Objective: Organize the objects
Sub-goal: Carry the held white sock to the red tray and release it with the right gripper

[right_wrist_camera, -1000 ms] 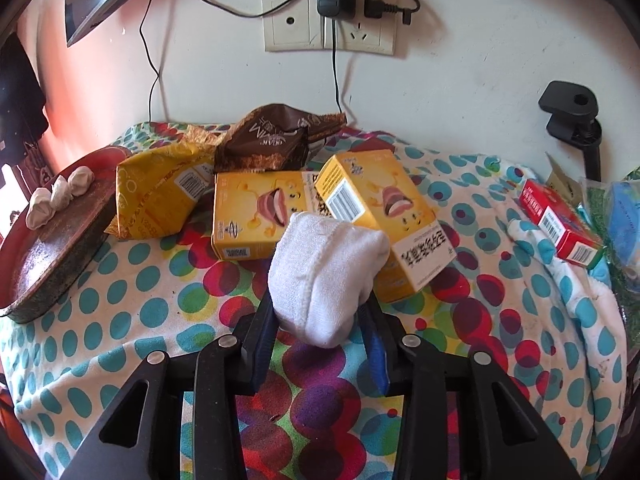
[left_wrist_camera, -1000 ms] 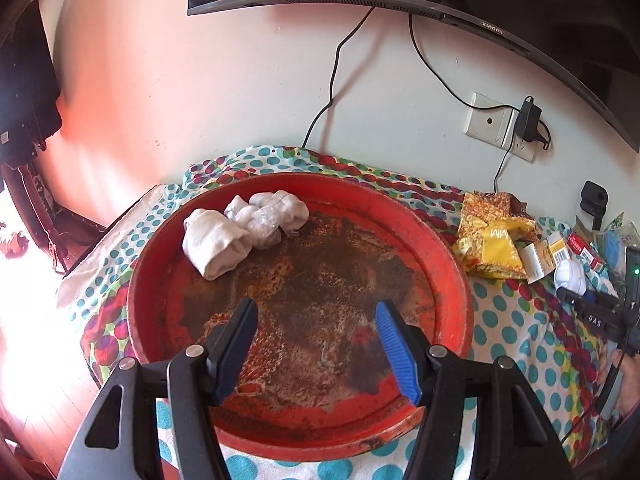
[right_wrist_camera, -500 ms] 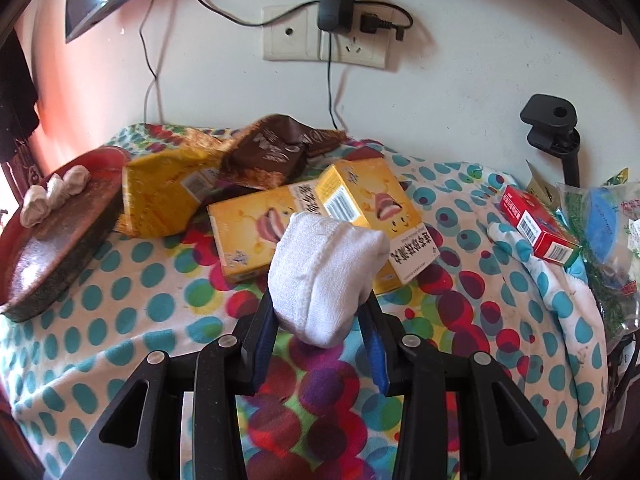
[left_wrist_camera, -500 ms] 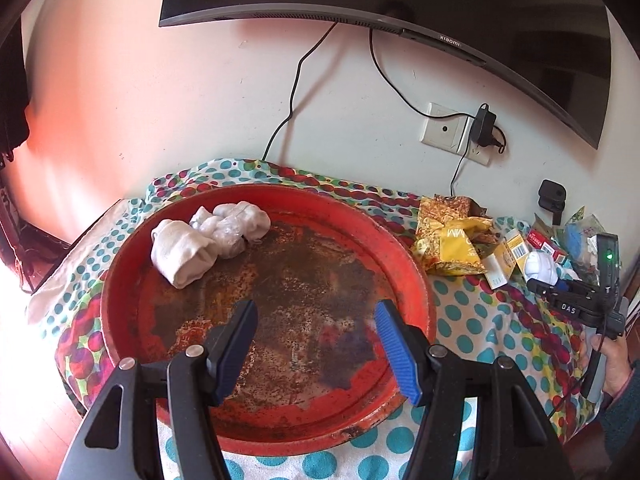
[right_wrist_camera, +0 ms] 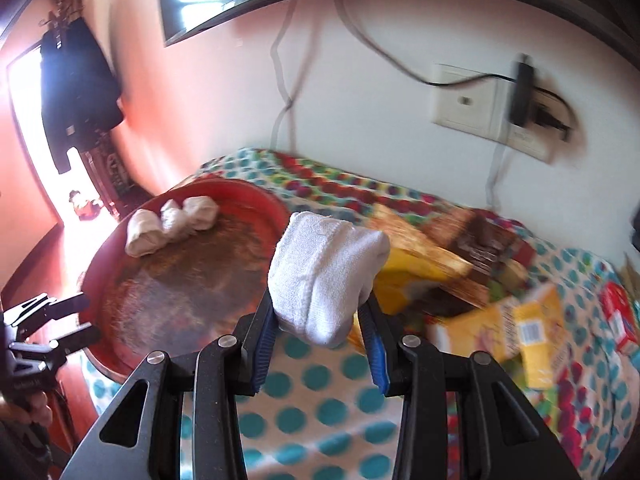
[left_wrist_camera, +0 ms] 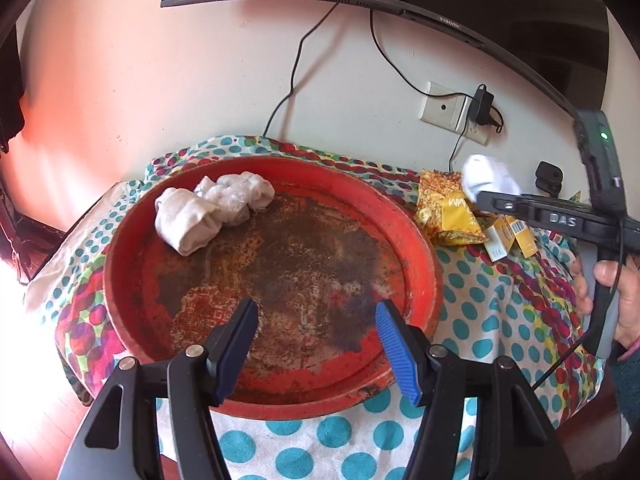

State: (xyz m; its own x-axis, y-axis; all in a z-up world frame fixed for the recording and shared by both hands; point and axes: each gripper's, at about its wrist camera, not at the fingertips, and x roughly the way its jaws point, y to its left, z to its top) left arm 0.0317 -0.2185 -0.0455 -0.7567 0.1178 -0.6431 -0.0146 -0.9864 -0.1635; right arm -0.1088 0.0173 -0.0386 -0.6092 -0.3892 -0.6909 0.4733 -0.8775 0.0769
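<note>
Over the dotted tablecloth (right_wrist_camera: 320, 376), the right gripper (right_wrist_camera: 318, 330), clamped on a white sock (right_wrist_camera: 324, 272), has swung toward the red tray (left_wrist_camera: 424, 248) holding other rolled socks (left_wrist_camera: 208, 208), likely next to drop it there, while the left gripper (left_wrist_camera: 316, 344) hangs open and empty.

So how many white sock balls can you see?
3, I think: two bundles touch at the far left of the red tray, and one sock is held in the right gripper jaws. The clump may hide more.

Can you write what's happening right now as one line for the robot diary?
right gripper: shut on white sock, above cloth | left gripper: open, over red tray | tray: sock bundles
</note>
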